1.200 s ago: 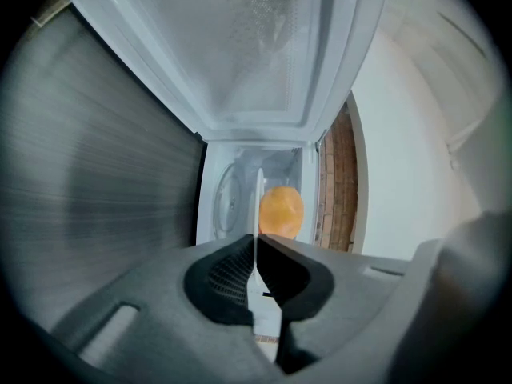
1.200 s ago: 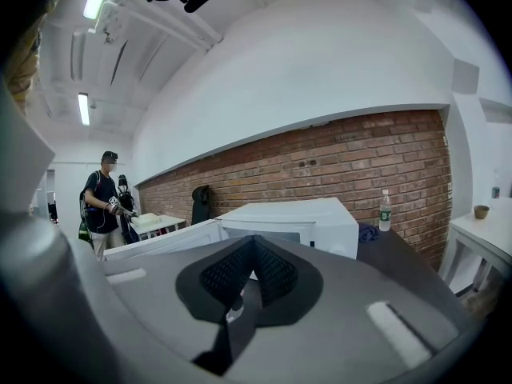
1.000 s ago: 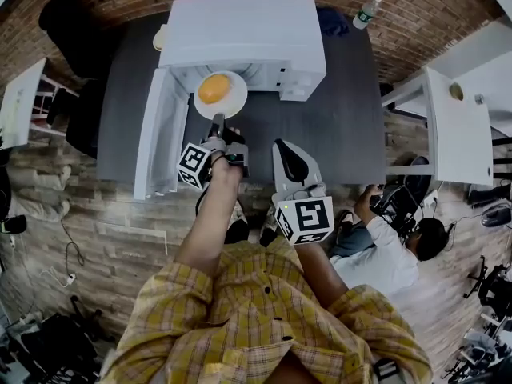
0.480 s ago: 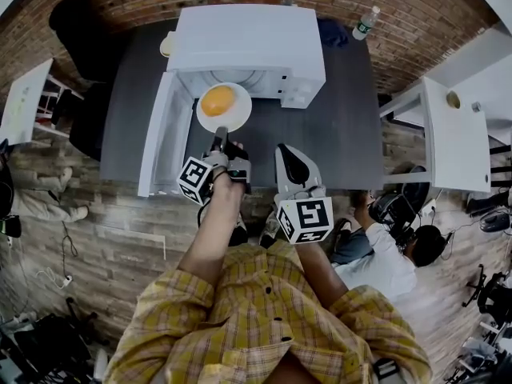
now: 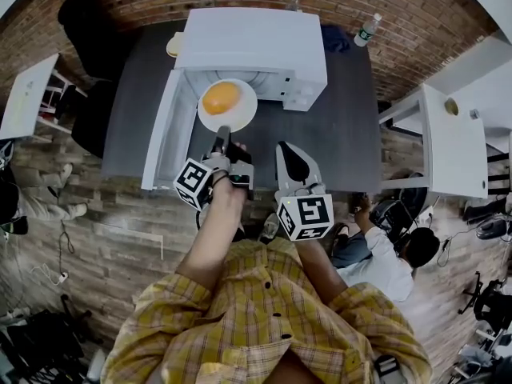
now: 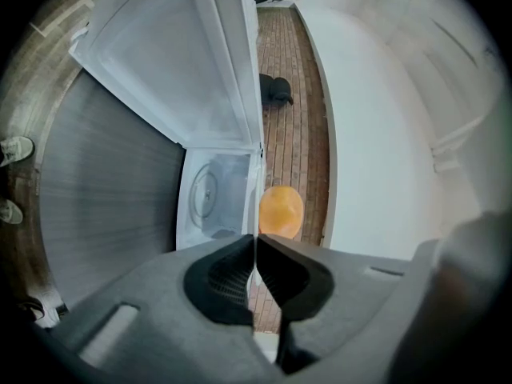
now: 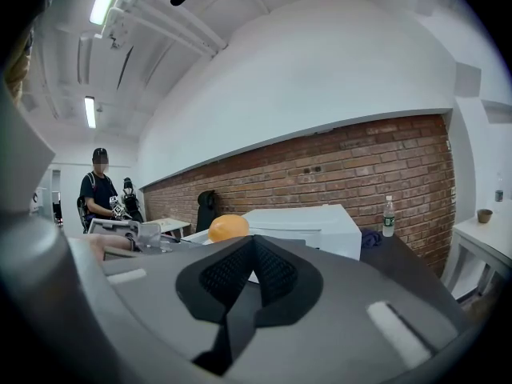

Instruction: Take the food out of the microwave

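Plate (image 5: 241,118) drawn further from microwave (image 5: 252,38) (left gripper (image 5: 222,133) jaws grasp it, right gripper (image 5: 290,150) clenched).

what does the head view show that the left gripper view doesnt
Only the head view: the whole round plate, the right gripper shut and empty beside the left gripper, a water bottle off to the right of the microwave, and a seated person. Only the left gripper view: the turntable inside the cavity, and the jaws pinched on the plate's rim, seen edge-on. Both: the orange food on the plate and the open door.
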Demonstrator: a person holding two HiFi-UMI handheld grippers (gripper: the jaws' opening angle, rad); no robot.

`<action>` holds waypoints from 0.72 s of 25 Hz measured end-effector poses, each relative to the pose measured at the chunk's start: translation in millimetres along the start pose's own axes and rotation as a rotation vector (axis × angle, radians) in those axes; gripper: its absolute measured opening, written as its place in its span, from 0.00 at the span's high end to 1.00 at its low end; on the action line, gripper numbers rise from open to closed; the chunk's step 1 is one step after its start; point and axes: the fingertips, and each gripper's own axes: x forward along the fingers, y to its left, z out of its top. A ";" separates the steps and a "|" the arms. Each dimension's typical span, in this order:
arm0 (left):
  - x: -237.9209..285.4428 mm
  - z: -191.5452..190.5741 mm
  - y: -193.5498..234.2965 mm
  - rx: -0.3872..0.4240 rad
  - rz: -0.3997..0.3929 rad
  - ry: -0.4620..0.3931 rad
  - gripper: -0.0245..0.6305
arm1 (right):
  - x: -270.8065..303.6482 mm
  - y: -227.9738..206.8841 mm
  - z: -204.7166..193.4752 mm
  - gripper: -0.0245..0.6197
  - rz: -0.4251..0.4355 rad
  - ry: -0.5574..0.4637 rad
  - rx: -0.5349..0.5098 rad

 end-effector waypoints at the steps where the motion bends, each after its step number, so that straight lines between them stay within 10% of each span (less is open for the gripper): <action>1: -2.3 -1.0 -4.1 0.001 -0.006 0.003 0.95 | -0.9 1.2 1.4 0.96 0.003 -0.001 -0.001; 18: -27.3 -9.7 -57.6 0.038 -0.069 0.036 0.95 | 5.5 14.3 25.9 0.96 0.042 -0.046 -0.004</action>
